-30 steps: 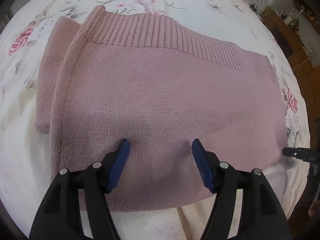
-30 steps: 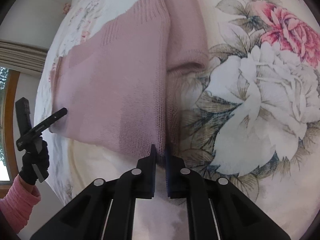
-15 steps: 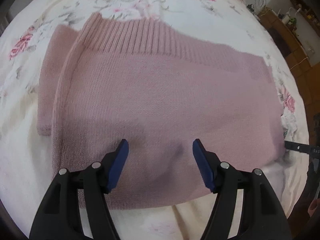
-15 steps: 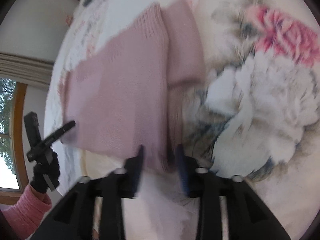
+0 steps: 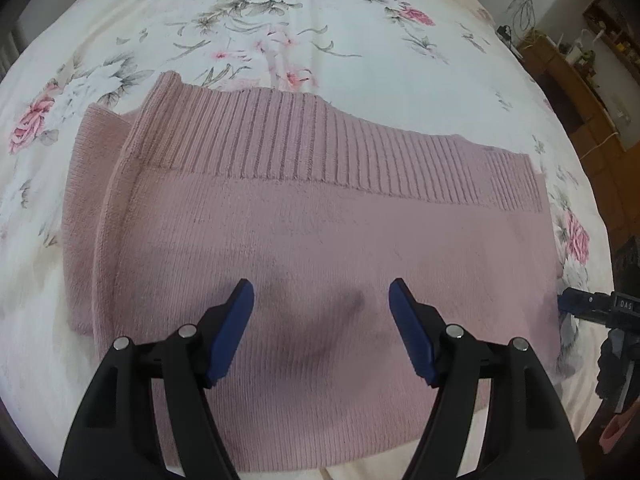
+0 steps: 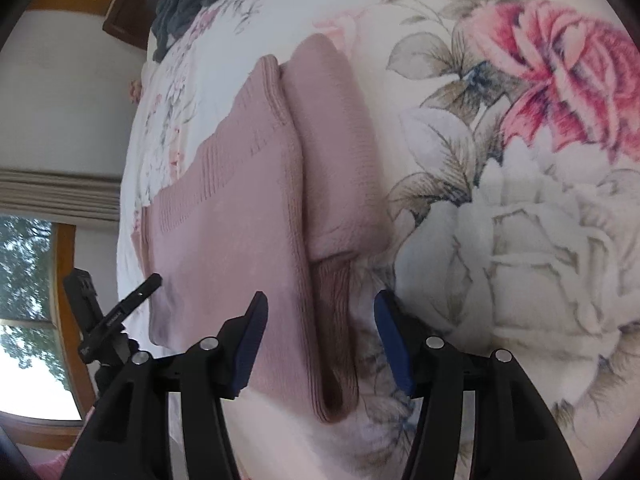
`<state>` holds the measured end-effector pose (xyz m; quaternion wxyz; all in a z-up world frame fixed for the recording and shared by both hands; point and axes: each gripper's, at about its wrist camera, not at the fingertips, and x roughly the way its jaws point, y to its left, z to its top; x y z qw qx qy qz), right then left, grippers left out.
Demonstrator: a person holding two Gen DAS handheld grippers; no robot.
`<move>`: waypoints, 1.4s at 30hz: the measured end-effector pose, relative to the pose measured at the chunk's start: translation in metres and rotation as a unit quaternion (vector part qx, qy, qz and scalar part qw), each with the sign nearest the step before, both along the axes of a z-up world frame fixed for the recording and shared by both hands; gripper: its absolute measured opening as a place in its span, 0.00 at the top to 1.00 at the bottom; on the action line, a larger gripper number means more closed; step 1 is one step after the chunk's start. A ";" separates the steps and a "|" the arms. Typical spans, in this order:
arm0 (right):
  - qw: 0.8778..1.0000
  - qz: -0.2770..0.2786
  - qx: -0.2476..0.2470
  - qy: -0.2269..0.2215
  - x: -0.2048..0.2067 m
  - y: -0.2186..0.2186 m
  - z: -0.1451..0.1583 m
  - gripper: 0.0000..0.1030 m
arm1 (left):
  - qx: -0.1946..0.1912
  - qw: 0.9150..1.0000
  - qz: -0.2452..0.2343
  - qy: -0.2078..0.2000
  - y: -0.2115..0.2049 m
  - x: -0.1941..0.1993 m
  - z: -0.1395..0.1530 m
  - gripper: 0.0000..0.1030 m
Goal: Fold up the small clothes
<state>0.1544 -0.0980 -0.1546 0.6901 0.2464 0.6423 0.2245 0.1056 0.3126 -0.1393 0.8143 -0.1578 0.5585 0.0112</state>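
A dusty pink knit sweater [image 5: 312, 236] lies folded flat on the floral bedspread [image 5: 280, 28], its ribbed hem toward the far side. A folded sleeve [image 5: 86, 200] sticks out on its left. My left gripper [image 5: 322, 300] hovers open over the sweater's near half, nothing between its blue pads. In the right wrist view the same sweater [image 6: 240, 232] runs away from the camera, with the sleeve [image 6: 340, 168] beside it. My right gripper [image 6: 320, 312] stands open, straddling the sweater's near folded edge. The other gripper's tip [image 6: 140, 292] shows at the left.
Dark crumpled clothes [image 6: 188, 0] lie at the bed's far end. A window [image 6: 28, 280] and curtain sit left in the right wrist view. Wooden furniture [image 5: 580, 92] stands beyond the bed's right side. The right gripper's tip [image 5: 588, 304] pokes in at the sweater's right edge.
My right gripper was shut on the sweater's edge one second ago; it has opened and let go. The left gripper stayed open and drew back a little above the sweater.
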 end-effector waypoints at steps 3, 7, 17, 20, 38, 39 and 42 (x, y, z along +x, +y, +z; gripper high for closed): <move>1.000 -0.001 0.004 0.000 0.004 0.004 -0.004 0.45 | -0.009 1.000 0.008 0.007 0.006 0.001 -0.006 0.32; 1.000 0.000 0.013 0.002 0.007 0.010 -0.010 0.46 | -0.014 1.000 0.008 0.009 0.009 0.001 -0.009 0.32; 0.997 -0.038 0.071 0.021 0.021 0.014 -0.026 0.51 | -0.021 1.000 0.005 0.009 0.010 0.001 -0.015 0.32; 0.997 -0.039 0.070 0.023 0.024 0.017 -0.029 0.61 | -0.017 1.000 0.002 0.009 0.008 0.001 -0.015 0.31; 0.998 -0.042 0.047 0.018 0.020 0.020 -0.031 0.74 | -0.017 1.000 -0.008 0.003 0.005 0.002 -0.019 0.27; 0.998 -0.042 0.045 0.018 0.020 0.021 -0.031 0.74 | -0.017 1.000 -0.009 0.003 0.005 0.002 -0.019 0.27; 0.998 -0.045 0.041 0.019 0.020 0.022 -0.030 0.75 | -0.023 1.000 -0.005 0.006 0.008 0.002 -0.015 0.27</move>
